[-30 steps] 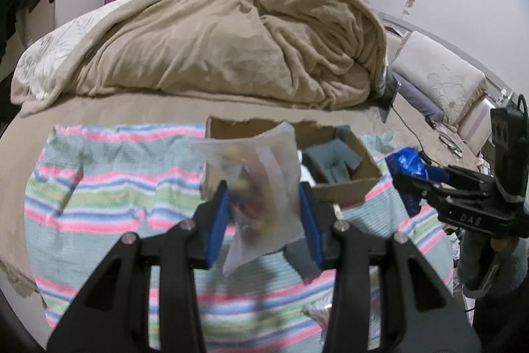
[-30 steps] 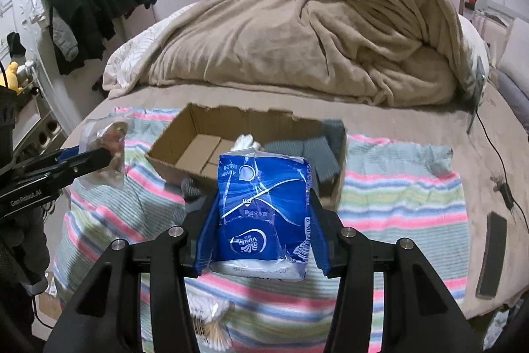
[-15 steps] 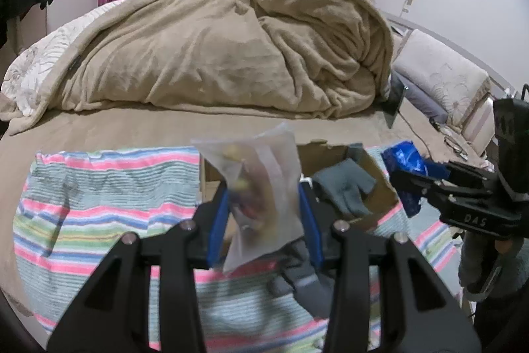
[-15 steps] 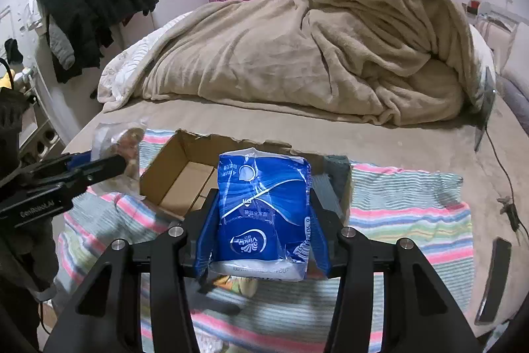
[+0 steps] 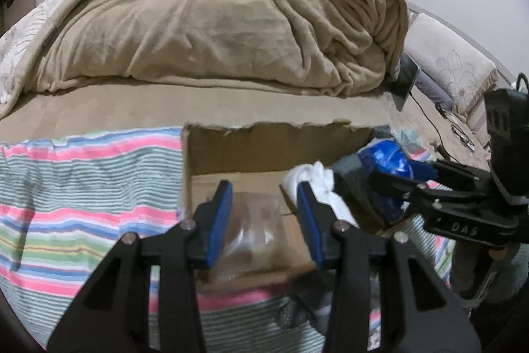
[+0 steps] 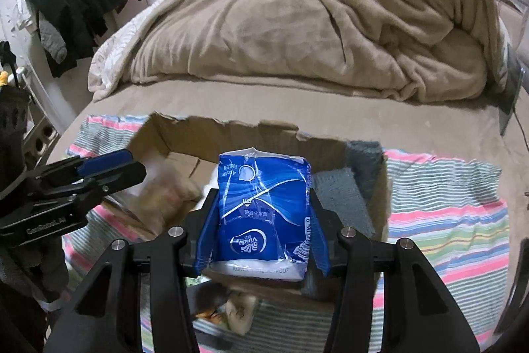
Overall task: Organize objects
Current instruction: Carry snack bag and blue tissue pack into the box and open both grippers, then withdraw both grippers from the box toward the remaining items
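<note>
Cardboard box (image 6: 334, 151) on striped cloth (image 6: 446, 207), open top below both tools | tissue pack (image 6: 264, 207) upright, pinched in my right gripper (image 6: 263, 232) over box | clear bag (image 5: 254, 234) clamped by left gripper (image 5: 263, 220), above floor.

Tan-sheeted bed (image 5: 109, 108) carries a rumpled beige blanket (image 5: 215, 22), a striped towel (image 5: 82, 187) and an open cardboard box (image 5: 264, 151).

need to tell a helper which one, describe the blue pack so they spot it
On the bed's striped cloth sits an open cardboard box. Over it the right tongs grip the tissue pack: glossy blue with white swirls, unlike the grey cloth alongside.
</note>
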`<state>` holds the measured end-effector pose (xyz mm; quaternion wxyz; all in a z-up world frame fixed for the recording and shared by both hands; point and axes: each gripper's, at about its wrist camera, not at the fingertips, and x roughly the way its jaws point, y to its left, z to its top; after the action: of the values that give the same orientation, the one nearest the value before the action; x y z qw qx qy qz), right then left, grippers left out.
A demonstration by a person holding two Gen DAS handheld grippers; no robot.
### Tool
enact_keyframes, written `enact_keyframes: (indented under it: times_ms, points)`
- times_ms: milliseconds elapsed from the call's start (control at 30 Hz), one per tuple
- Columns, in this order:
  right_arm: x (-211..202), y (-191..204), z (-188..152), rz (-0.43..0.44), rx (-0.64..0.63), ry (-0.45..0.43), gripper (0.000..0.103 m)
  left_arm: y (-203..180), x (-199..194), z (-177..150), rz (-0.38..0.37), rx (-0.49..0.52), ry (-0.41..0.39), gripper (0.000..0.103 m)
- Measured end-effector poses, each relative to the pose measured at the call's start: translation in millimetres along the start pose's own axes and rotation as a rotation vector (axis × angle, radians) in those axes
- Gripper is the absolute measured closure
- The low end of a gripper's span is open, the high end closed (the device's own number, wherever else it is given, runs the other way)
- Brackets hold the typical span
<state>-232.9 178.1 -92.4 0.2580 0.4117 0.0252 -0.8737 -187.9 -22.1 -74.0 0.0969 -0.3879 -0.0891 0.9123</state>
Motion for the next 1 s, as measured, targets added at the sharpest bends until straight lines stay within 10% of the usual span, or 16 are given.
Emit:
enact_keyframes:
  times_ms: [500,1000]
  points:
    - [-3.1,2.2,-1.9,-0.011,0.008,-0.009,0.03,-3.4,-6.6,-5.8,0.018,-0.016,0.018,0.05]
    - [-75.4,23.9,-22.9,-0.023,-0.014,-0.068,0.03,-19.0,-85.2,-27.3,0.024,-0.019,-0.039,0.044]
